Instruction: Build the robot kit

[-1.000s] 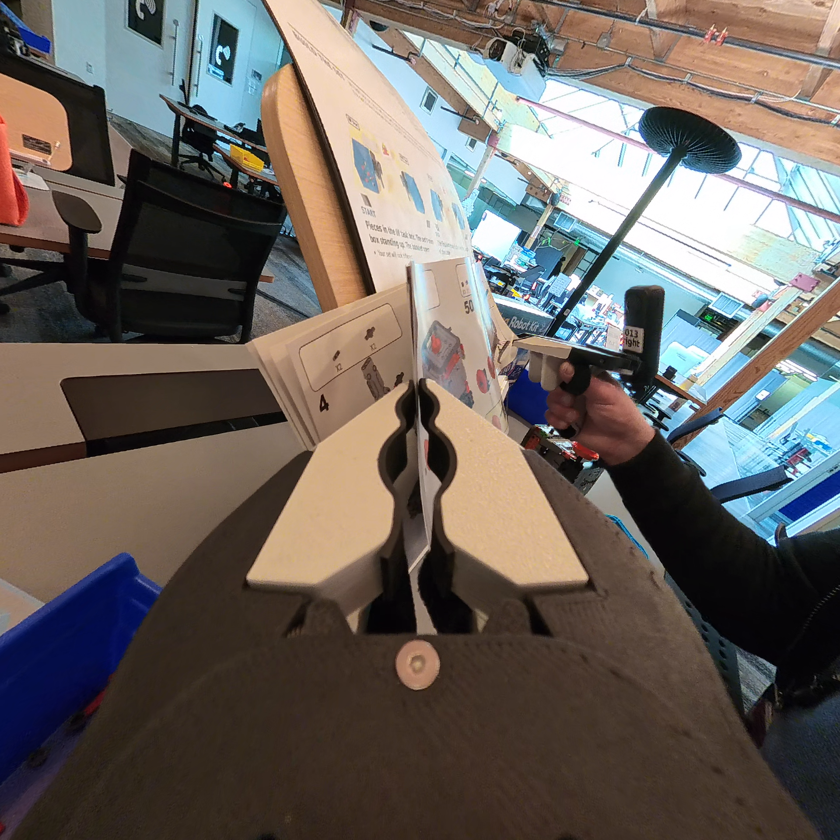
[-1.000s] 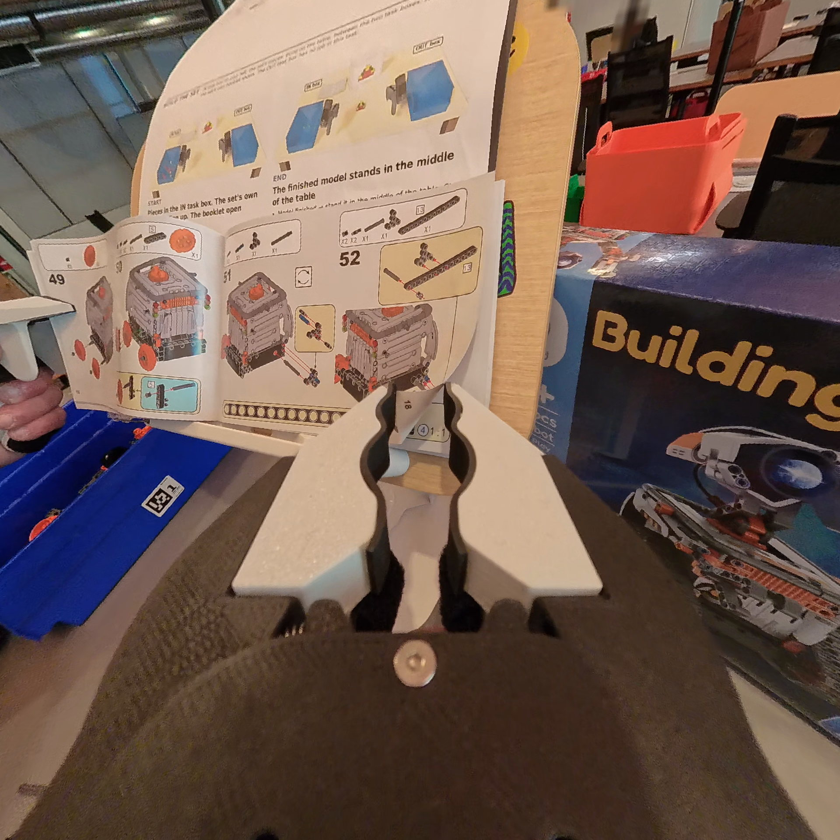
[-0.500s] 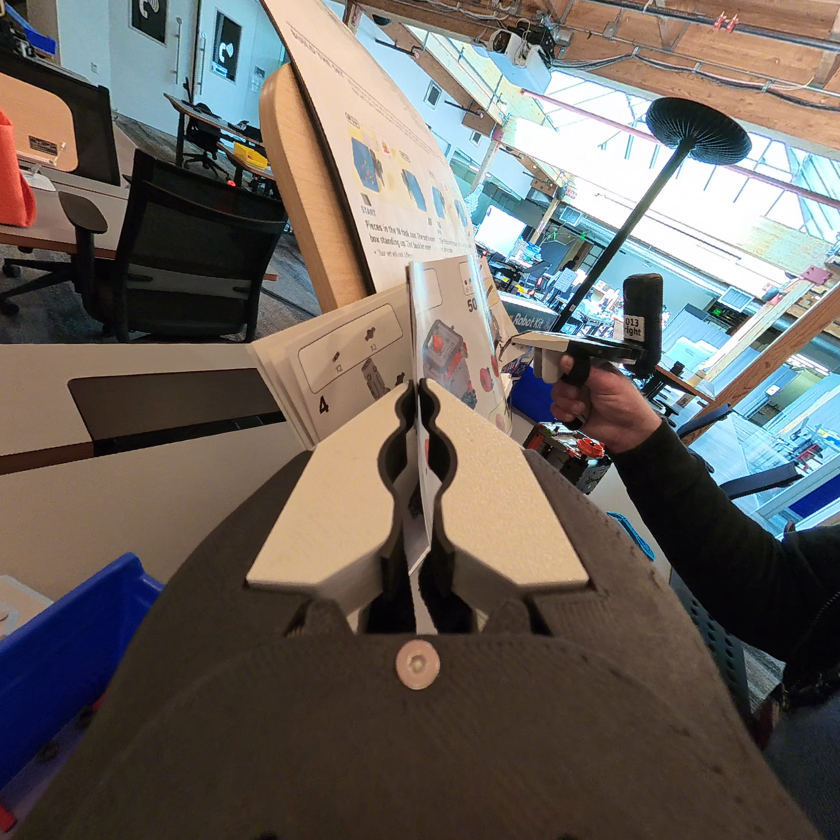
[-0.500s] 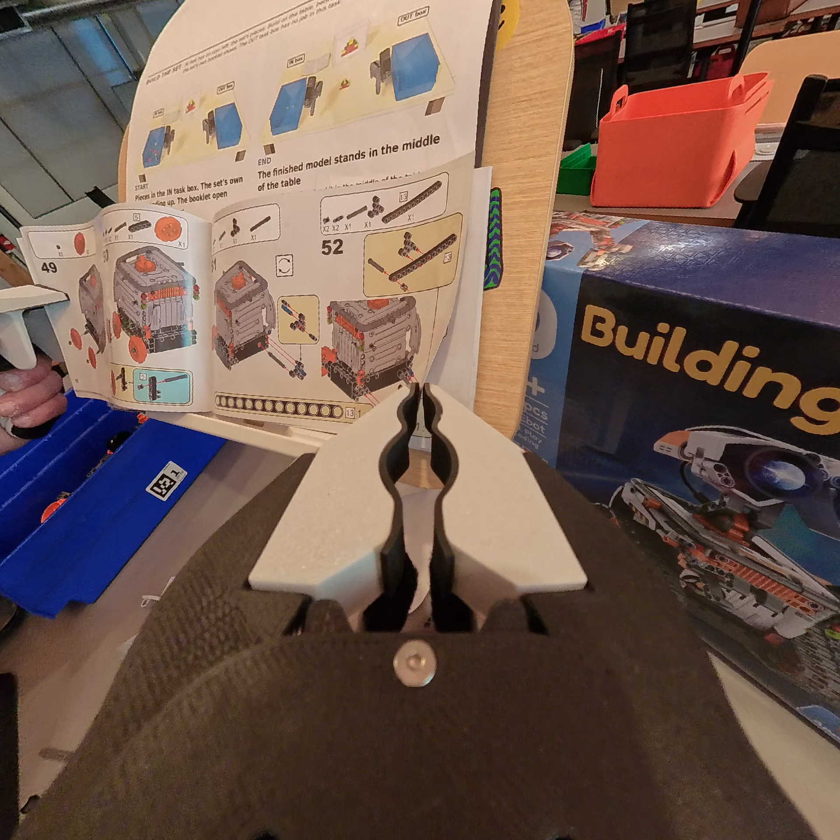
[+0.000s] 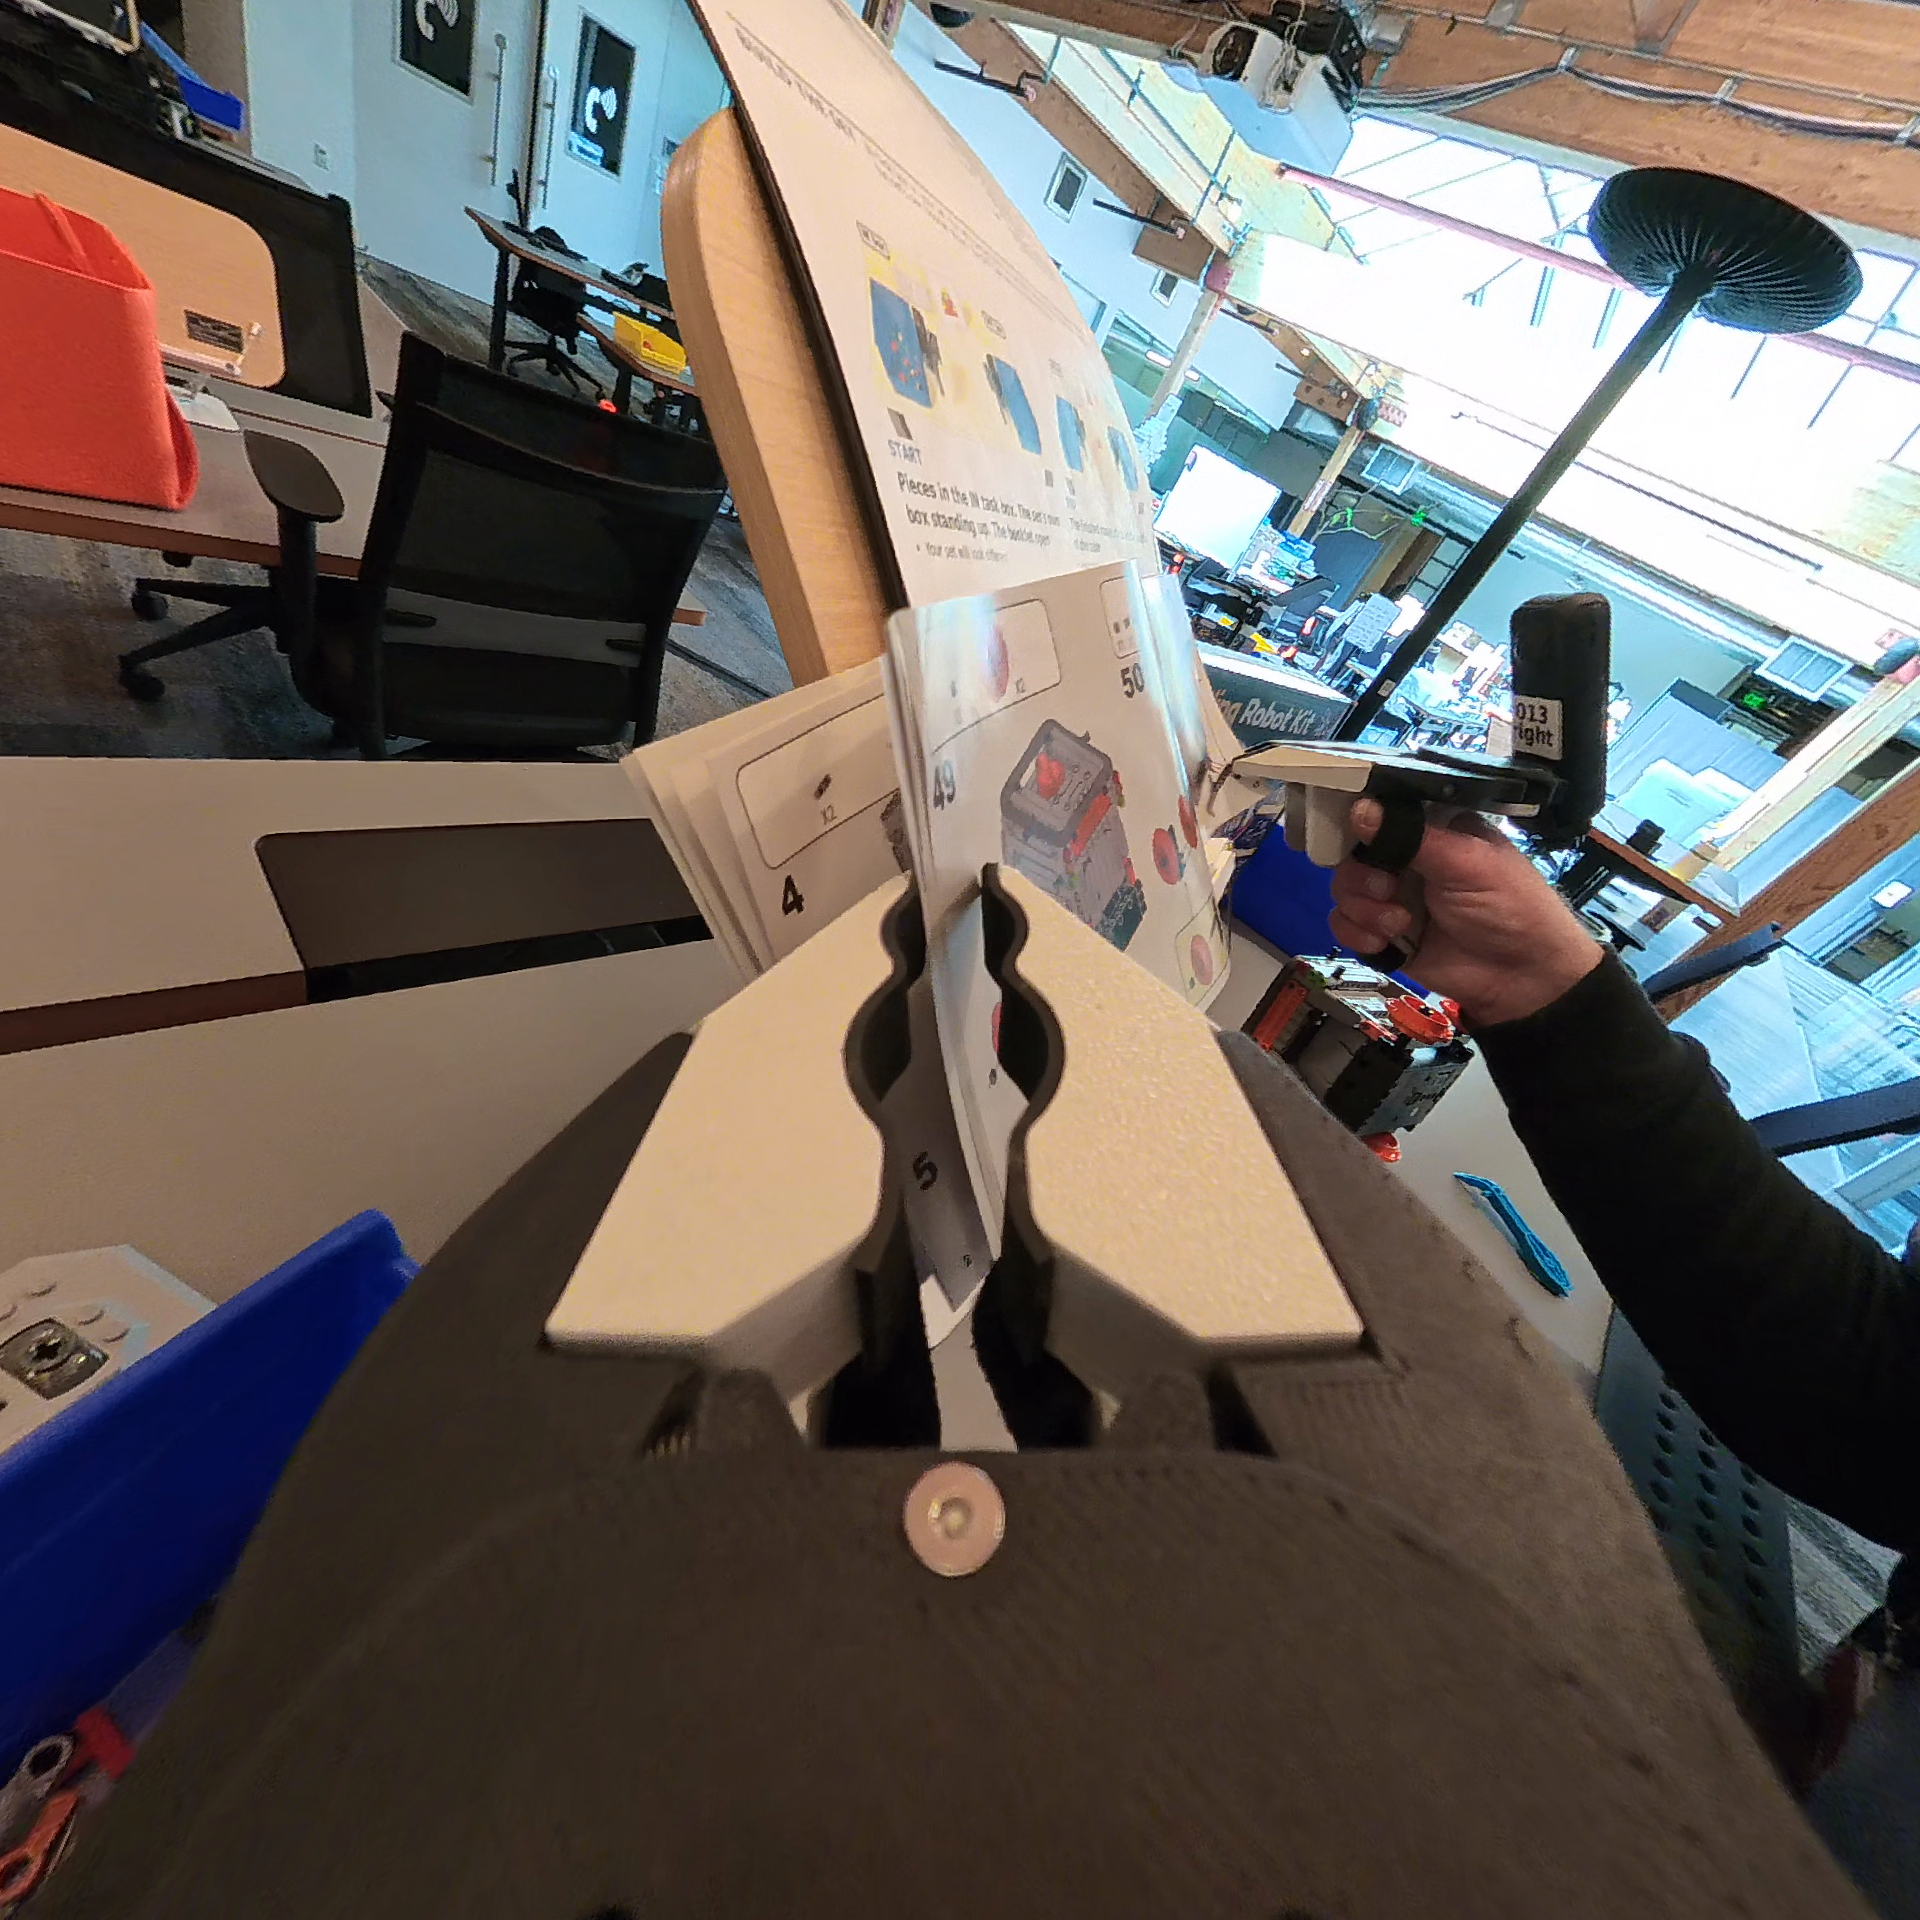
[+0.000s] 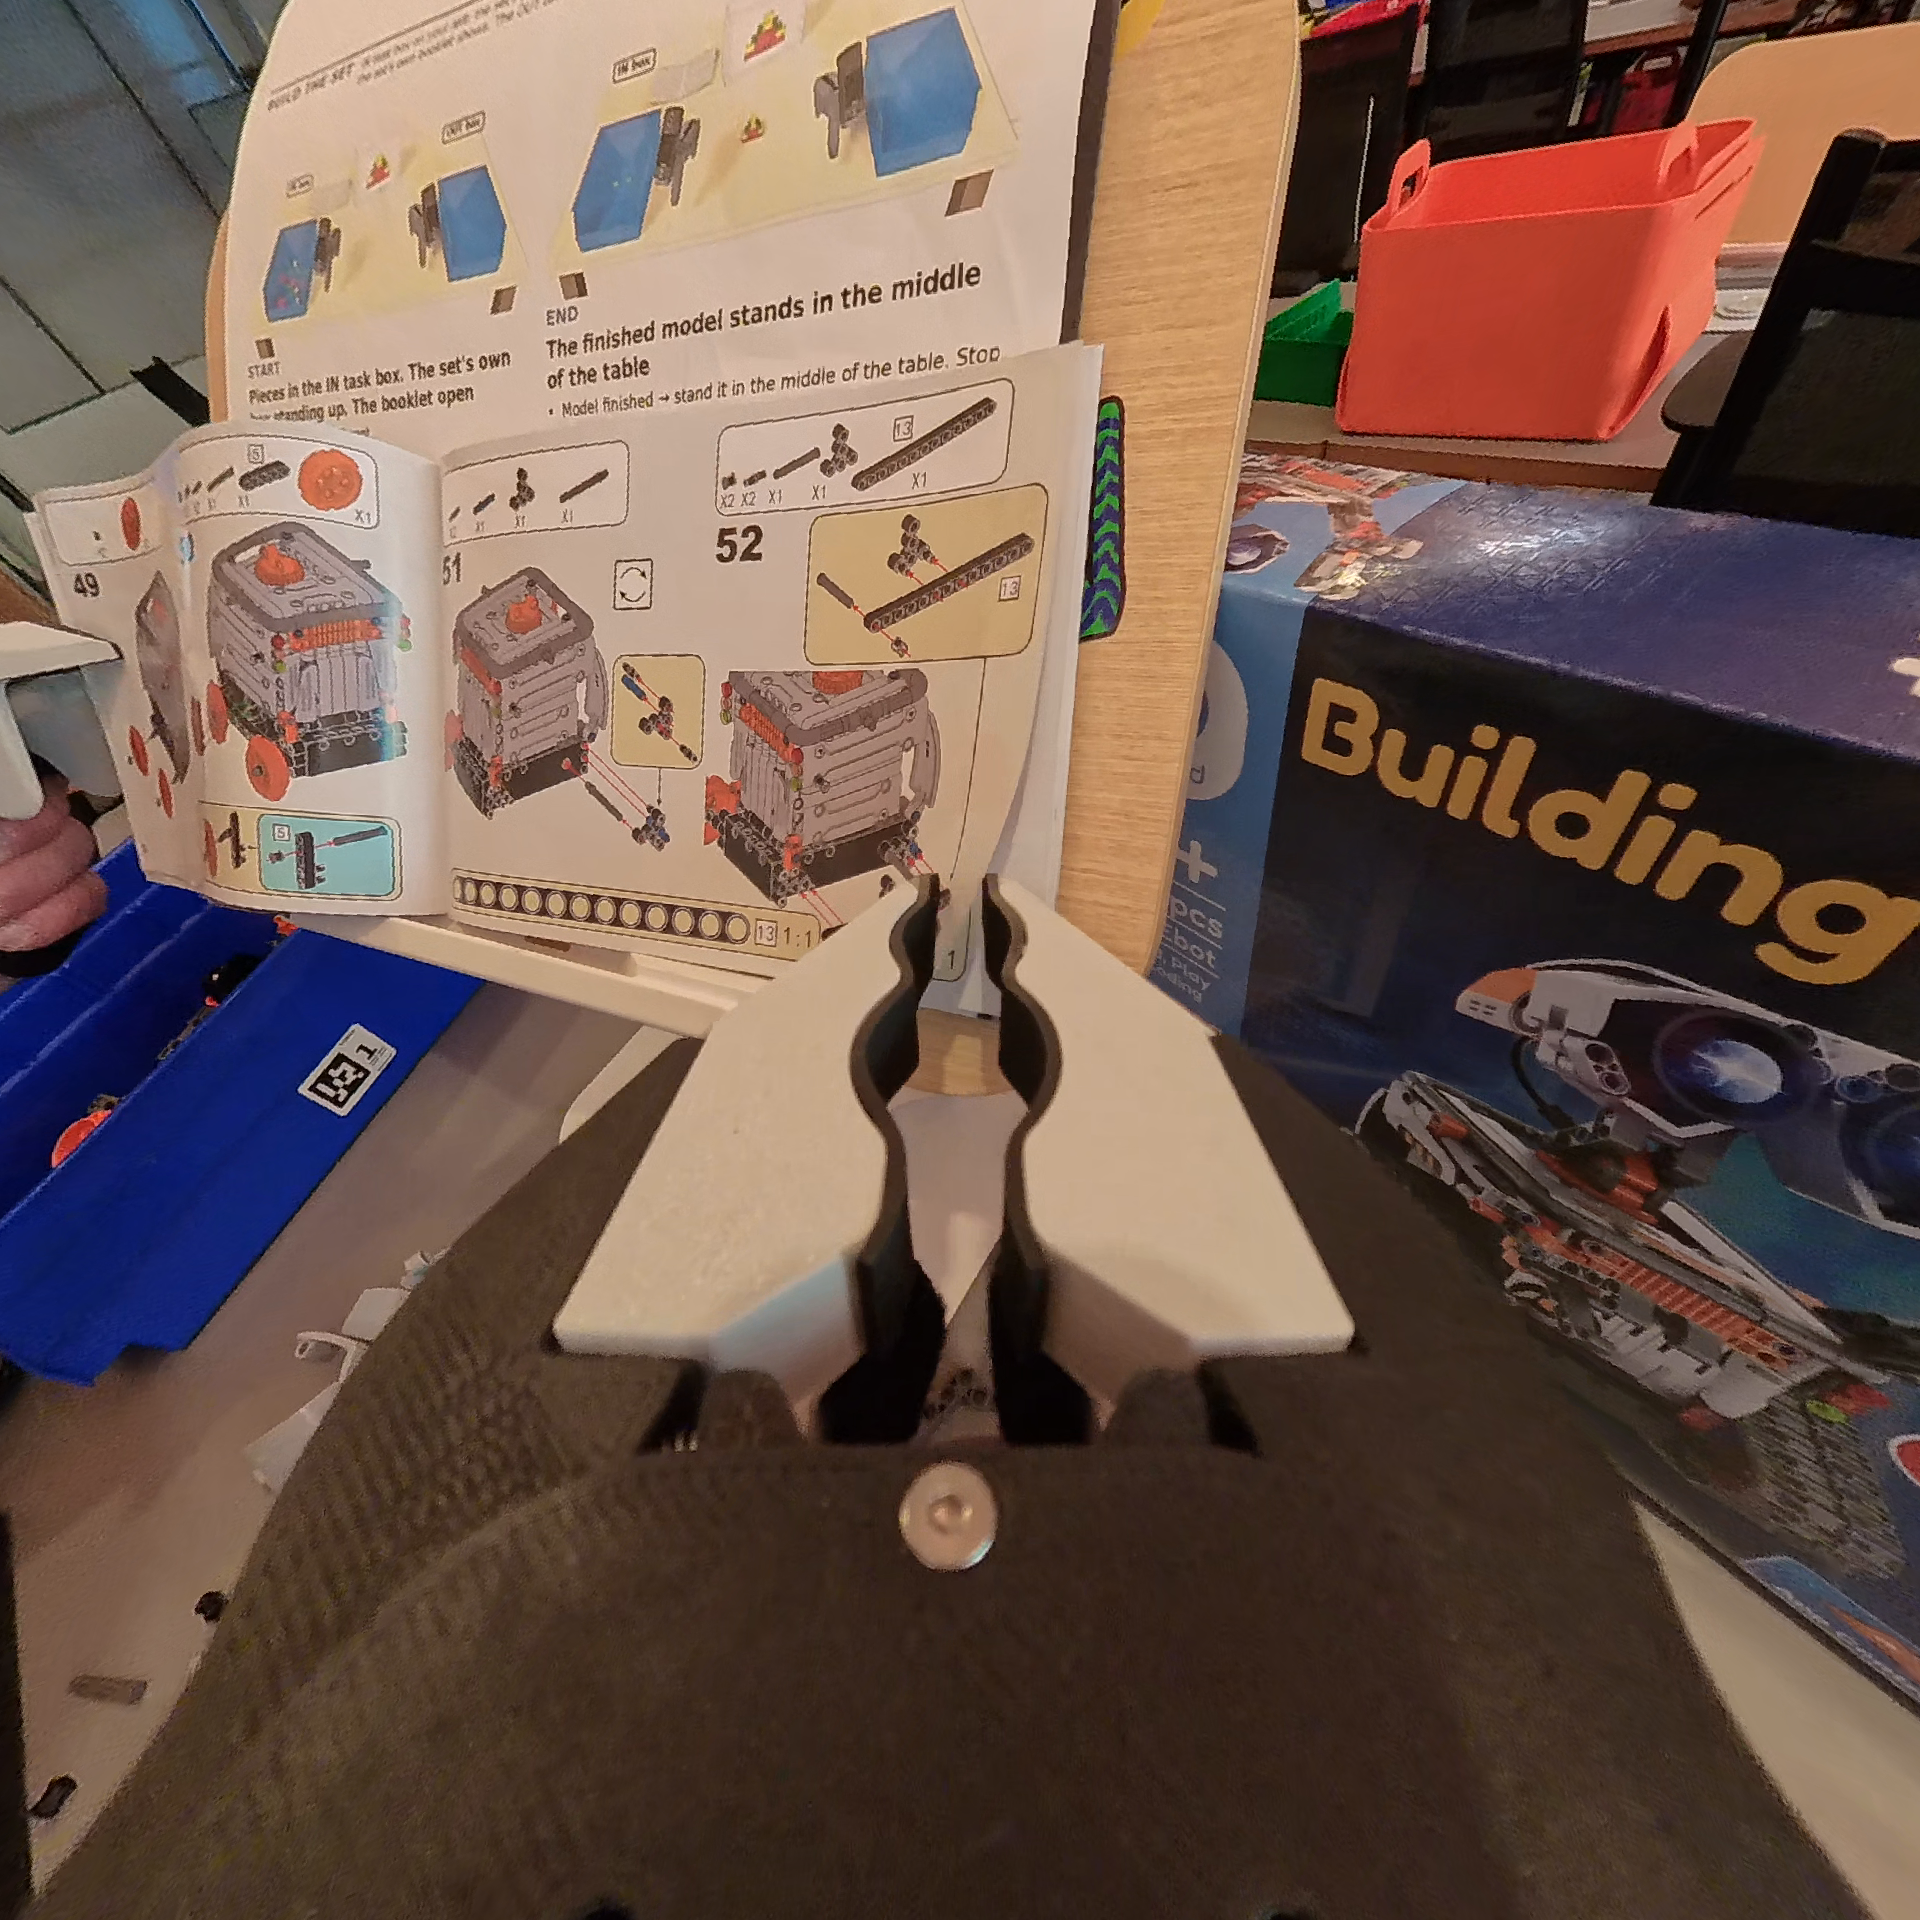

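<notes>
**Open booklet on its stand, a gripper at each side**

The instruction booklet stands open at centre left of the right wrist view. It rests on a white ledge and leans on an upright wooden board. A larger printed sheet hangs on the board above it. In the left wrist view the booklet shows edge-on at centre frame, its pages fanned out.

The left gripper has one loose page running between its fingers. They are parted by a narrow gap. The page lies against the finger on the right of the frame and stands clear of the other, so it is not pinched.

The right gripper sits at the booklet's lower right corner. Its fingers are also a narrow slit apart, with paper and board visible through the slit. Whether a page edge lies between the tips cannot be told. In the left wrist view this gripper appears at centre right, held by a hand, with its tip at the booklet's far edge.

A dark blue product box stands just beside the board, at the right of the frame. A blue bin of small parts sits on the table at lower left. An orange tub is at upper right, well behind. A partly built brick model stands below the hand.
</notes>
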`<act>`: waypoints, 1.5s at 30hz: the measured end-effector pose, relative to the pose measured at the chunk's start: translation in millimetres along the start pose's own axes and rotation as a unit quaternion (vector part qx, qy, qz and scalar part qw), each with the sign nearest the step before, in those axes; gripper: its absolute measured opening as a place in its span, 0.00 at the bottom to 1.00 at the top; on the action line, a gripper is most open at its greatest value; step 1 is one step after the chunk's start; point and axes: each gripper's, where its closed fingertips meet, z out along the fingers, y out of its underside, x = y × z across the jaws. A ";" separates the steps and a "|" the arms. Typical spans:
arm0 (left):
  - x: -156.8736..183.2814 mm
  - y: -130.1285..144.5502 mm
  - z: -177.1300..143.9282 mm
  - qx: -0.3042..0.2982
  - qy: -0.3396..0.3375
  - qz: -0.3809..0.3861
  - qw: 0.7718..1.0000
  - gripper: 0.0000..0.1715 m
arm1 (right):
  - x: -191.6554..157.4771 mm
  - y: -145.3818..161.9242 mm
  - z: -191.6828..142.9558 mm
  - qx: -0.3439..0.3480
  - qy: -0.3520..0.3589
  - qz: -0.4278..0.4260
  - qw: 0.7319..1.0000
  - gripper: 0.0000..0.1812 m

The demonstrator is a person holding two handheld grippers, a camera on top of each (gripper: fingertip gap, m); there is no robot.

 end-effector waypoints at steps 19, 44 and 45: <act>41.3 -20.0 -10.6 -0.009 -0.076 0.136 0.988 0.20 | -10.7 -46.7 -160.9 0.041 0.051 -0.119 0.991 0.11; 60.9 17.9 50.7 -0.113 -0.149 0.258 0.948 0.08 | 30.1 109.1 -251.3 -0.078 0.051 -0.106 0.990 0.16; 68.6 17.4 48.1 -0.108 -0.146 0.262 0.948 0.09 | 30.6 107.5 -250.8 -0.078 0.050 -0.113 0.989 0.16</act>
